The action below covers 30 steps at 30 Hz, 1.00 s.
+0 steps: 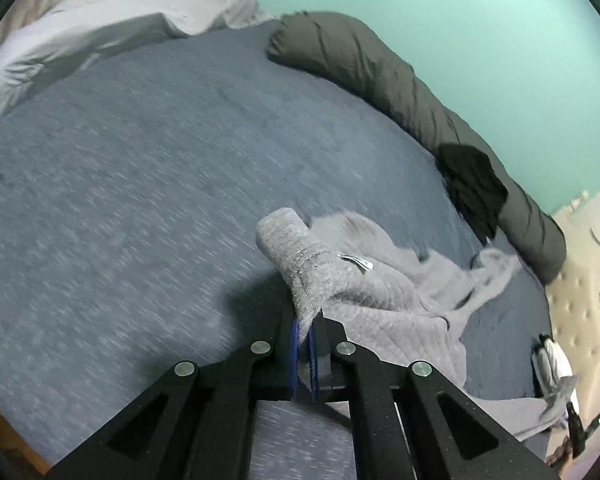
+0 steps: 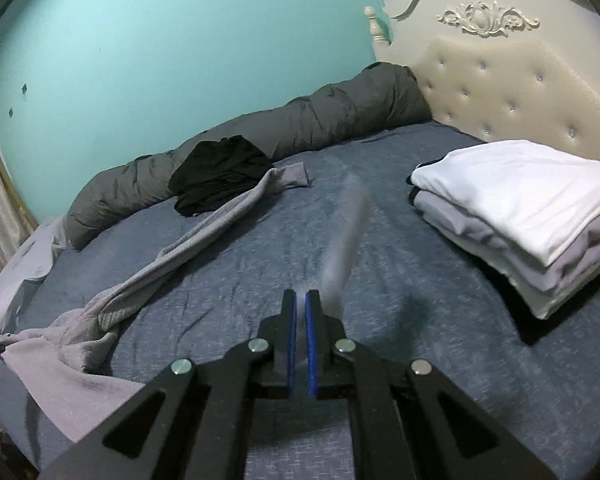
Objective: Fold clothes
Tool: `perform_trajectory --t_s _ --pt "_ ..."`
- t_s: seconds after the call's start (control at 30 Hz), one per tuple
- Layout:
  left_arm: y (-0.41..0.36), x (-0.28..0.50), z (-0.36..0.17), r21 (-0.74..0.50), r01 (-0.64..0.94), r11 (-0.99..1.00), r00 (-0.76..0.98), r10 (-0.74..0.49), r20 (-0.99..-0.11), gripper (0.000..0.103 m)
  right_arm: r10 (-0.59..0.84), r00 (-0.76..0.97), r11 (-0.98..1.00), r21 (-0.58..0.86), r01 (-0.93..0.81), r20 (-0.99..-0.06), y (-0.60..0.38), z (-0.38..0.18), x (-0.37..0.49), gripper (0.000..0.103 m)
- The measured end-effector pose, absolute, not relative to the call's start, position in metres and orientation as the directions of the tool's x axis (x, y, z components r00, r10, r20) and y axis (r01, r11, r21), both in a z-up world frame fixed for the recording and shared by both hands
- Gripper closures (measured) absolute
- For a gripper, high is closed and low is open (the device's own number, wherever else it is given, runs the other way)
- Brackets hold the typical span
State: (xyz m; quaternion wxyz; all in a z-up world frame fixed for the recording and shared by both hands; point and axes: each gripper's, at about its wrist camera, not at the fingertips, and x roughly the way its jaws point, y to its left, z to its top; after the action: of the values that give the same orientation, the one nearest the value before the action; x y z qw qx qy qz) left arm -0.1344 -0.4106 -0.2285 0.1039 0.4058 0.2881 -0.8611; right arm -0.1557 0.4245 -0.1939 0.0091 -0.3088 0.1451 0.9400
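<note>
A grey knit garment [image 1: 372,280] lies crumpled on the blue bed [image 1: 140,200]. My left gripper [image 1: 306,320] is shut on a ribbed cuff or hem of it, lifted above the sheet. In the right wrist view the same garment [image 2: 204,232] stretches in a long twist from the far left edge toward a black garment [image 2: 220,168]. My right gripper [image 2: 302,296] has its blue pads nearly together, with a blurred grey strip of the cloth [image 2: 346,232] running up from its tips. The left wrist view shows grey cloth reaching that right gripper [image 1: 580,428].
A stack of folded white and grey clothes [image 2: 520,208] sits by the tufted headboard [image 2: 520,80]. A rolled dark grey duvet [image 2: 300,120] lines the teal wall side. A pale bedsheet bundle [image 1: 100,20] lies at the far end of the bed.
</note>
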Motion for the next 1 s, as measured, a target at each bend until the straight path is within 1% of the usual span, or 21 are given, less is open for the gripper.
perform_trajectory --t_s 0.07,0.27,0.37,0.43,0.47,0.5,0.67,0.77,0.87,1.0 --pt "-0.415 -0.133 -0.239 -0.402 0.421 -0.813 -0.624 0.062 -0.779 0.099 -0.072 -0.792 -0.952 0.278 -0.127 -0.606 0.429 -0.208 -0.155 0.1" --pt "-0.41 -0.131 -0.28 -0.379 0.448 -0.81 -0.57 0.068 -0.819 0.099 -0.091 -0.672 -0.933 0.299 -0.2 -0.735 0.448 -0.266 -0.151 0.1" --pt "-0.413 -0.126 -0.295 -0.379 0.46 -0.803 -0.554 0.074 -0.829 0.099 -0.083 -0.647 -0.91 0.322 -0.26 -0.758 0.466 -0.28 -0.152 0.098" --pt "-0.414 -0.125 -0.3 -0.378 0.462 -0.802 -0.549 0.077 -0.832 0.099 -0.092 -0.632 -0.883 0.357 -0.305 -0.769 0.479 -0.289 -0.155 0.089" --pt "-0.413 -0.125 -0.302 -0.376 0.461 -0.804 -0.546 0.077 -0.834 0.099 -0.097 -0.625 -0.868 0.373 -0.328 -0.774 0.485 -0.293 -0.156 0.076" --pt "-0.412 -0.126 -0.303 -0.372 0.459 -0.807 -0.544 0.076 -0.836 0.099 -0.103 -0.623 -0.861 0.384 -0.335 -0.775 0.489 -0.297 -0.158 0.068" --pt "-0.406 -0.127 -0.309 -0.356 0.452 -0.818 -0.532 0.074 -0.844 0.099 -0.129 -0.598 -0.851 0.398 -0.343 -0.791 0.494 -0.316 -0.177 0.063" --pt "-0.405 -0.128 -0.312 -0.354 0.452 -0.819 -0.525 0.076 -0.848 0.098 -0.142 -0.587 -0.847 0.405 -0.345 -0.797 0.49 -0.326 -0.188 0.057" --pt "-0.404 -0.128 -0.315 -0.346 0.451 -0.823 -0.518 0.074 -0.852 0.098 -0.145 -0.576 -0.848 0.401 -0.347 -0.805 0.484 -0.335 -0.197 0.055" --pt "-0.403 -0.128 -0.321 -0.336 0.451 -0.827 -0.509 0.071 -0.858 0.098 -0.149 -0.56 -0.849 0.396 -0.35 -0.815 0.475 -0.347 -0.21 0.056"
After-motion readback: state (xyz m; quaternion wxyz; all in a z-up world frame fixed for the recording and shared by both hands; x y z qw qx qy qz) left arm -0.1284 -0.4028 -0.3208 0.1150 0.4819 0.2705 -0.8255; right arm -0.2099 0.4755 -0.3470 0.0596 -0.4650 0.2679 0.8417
